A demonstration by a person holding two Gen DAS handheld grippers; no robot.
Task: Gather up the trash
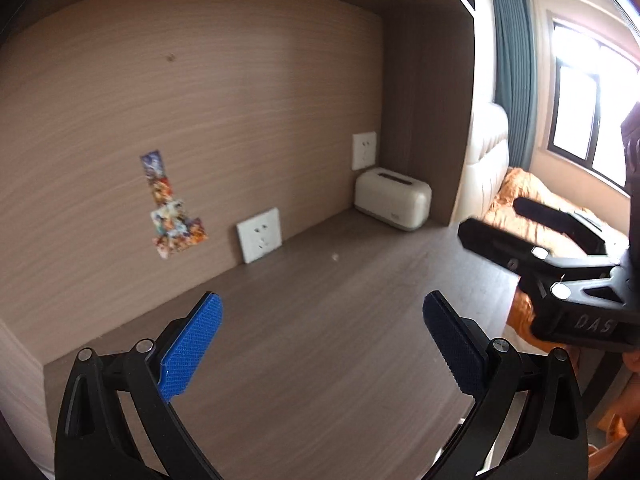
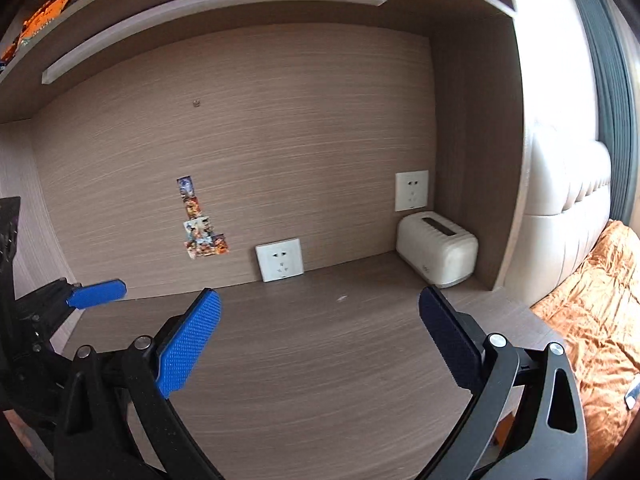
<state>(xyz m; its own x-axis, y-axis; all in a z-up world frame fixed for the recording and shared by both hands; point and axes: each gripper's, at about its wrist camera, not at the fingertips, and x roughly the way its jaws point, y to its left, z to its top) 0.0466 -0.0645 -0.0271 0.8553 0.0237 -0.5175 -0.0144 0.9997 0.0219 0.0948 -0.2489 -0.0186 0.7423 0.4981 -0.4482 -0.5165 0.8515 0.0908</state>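
Observation:
A tiny white scrap [image 1: 335, 257] lies on the brown desk top [image 1: 320, 360] near the back wall; it also shows in the right wrist view [image 2: 342, 299]. My left gripper [image 1: 322, 344] is open and empty, held above the desk's front part. My right gripper [image 2: 320, 340] is open and empty too, to the right of the left one; it shows in the left wrist view [image 1: 492, 220] at the right edge. The left gripper's blue finger [image 2: 96, 293] shows at the left of the right wrist view.
A cream tissue box [image 1: 394, 199] stands in the desk's back right corner. Two white wall sockets [image 1: 259, 235] [image 1: 364, 150] and colourful stickers [image 1: 172, 216] are on the back panel. A shelf runs overhead. An orange bedspread [image 2: 596, 312] and padded headboard lie to the right.

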